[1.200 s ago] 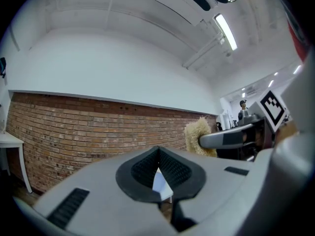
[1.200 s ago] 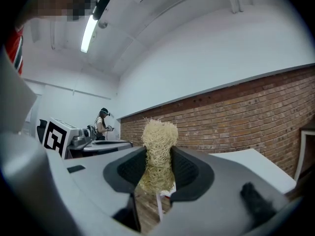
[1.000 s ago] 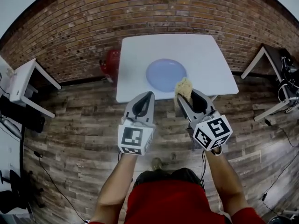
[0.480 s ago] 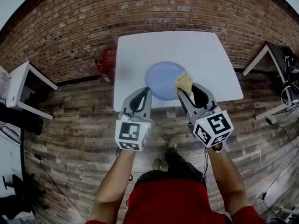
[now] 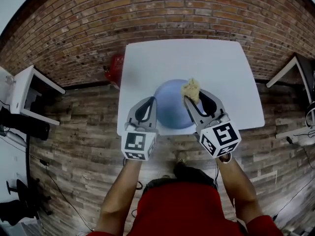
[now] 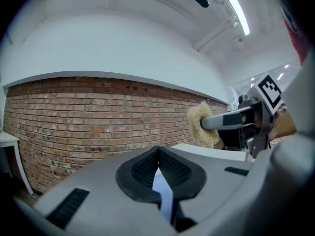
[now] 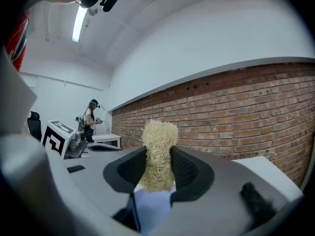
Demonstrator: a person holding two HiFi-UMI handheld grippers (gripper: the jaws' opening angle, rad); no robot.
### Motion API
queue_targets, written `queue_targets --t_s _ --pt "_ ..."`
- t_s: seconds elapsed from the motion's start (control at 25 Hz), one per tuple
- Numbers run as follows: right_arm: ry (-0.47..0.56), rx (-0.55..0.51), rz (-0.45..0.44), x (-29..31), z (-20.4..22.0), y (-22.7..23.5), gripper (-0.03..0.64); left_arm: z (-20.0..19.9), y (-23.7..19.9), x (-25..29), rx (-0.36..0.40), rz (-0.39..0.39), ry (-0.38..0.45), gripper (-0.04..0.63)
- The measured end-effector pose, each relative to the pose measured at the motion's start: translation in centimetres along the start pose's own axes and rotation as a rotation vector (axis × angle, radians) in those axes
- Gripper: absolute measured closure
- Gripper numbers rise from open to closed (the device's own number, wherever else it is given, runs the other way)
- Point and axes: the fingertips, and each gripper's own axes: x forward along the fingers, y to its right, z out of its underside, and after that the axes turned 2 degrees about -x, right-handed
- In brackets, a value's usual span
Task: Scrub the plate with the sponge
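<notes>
**A:** Where is the plate?

**B:** The blue plate [image 5: 170, 109] lies on the white table [image 5: 182, 58], close to the table's 6 o'clock edge, the side nearest the person holding the tools.

**A:** And the sponge?

**B:** The yellowish, fibrous sponge [image 7: 158, 149] is pinched in the right gripper [image 7: 158, 168]. Its jaws press on the sponge's lower half, and the tuft sticks out past the tips. Seen from the head view, the sponge hangs over the plate at about 2 o'clock from the plate's centre. I cannot tell whether it touches the plate.

**A:** What about the other claw?

**B:** The left gripper [image 6: 158, 154] has its jaws fully together with nothing between them. Only a sliver of blue plate shows below the pads. From above, its tips sit at the plate's 9 o'clock rim.

**A:** Are the two tools touching?

**B:** No, they are side by side and apart, with the plate's middle between their tips.

**A:** What is around the table?

**B:** A brick wall [image 5: 147, 14] runs along the table's 12 o'clock side. A red object [image 5: 115, 65] sits on the wooden floor [image 5: 74, 132] just beside the table's 9 o'clock edge. In the right gripper view, a person [image 7: 91, 118] stands far off at 9 o'clock.
</notes>
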Motion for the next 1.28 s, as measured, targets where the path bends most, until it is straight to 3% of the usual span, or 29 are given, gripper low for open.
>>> queue_targets --t_s 0.32,0.72,0.92,0.96,1.04,1.28 --pt "-0.042 0.022 -0.061 4.5 1.0 3.4 0.463 1.7 -2.2 4.3 -0.006 -0.054 -0.077 0.582" --pt "-0.154 0.067 -0.034 8.7 4.3 4.3 0.463 6.3 -4.7 8.2 -0.06 -0.017 -0.234 0.581" --pt "-0.229 0.089 -0.029 10.3 6.8 3.8 0.463 9.3 -4.8 9.2 -0.092 0.009 -0.359 0.58" --pt "-0.245 0.086 -0.031 10.6 7.2 3.7 0.463 9.9 -4.8 9.4 -0.099 0.014 -0.385 0.564" --pt "-0.281 0.074 -0.038 11.2 8.1 3.5 0.463 10.9 -4.7 9.8 -0.116 0.025 -0.437 0.457" --pt "-0.441 0.076 -0.053 13.0 11.9 2.8 0.463 14.0 -5.0 10.3 -0.164 0.047 -0.584 0.409"
